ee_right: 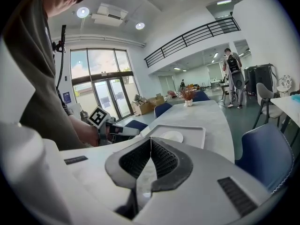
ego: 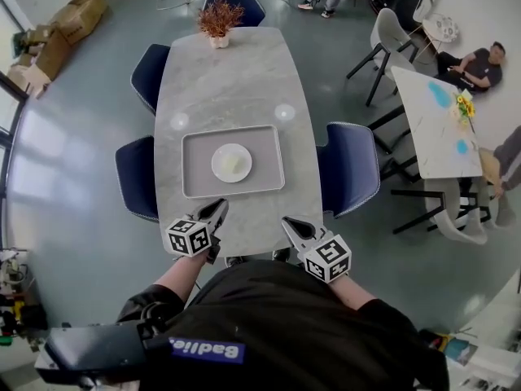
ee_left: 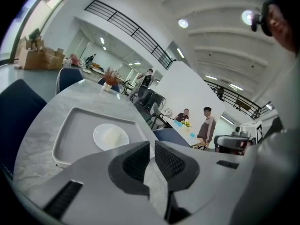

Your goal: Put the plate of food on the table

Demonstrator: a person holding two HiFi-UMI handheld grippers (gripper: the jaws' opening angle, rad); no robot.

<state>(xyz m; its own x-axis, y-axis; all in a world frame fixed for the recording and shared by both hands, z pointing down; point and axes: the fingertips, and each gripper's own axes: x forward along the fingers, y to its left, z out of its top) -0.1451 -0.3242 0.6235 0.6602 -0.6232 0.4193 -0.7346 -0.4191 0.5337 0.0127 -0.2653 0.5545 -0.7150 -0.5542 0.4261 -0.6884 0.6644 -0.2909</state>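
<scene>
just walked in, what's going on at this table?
A person stands at the near end of the grey marble table with a gripper in each hand. The left gripper and right gripper hover above the table's near edge, jaws together and holding nothing. The round white plate of pale food sits in the grey rectangular tray, and neither gripper touches it.

the grey two-jaw left gripper (ego: 218, 208), marker cube at its back, and the matching right gripper (ego: 291, 224) are held low and side by side, tips angled toward each other. right jaws meet at the tips; left jaws stand a thin slit apart. both empty.
</scene>
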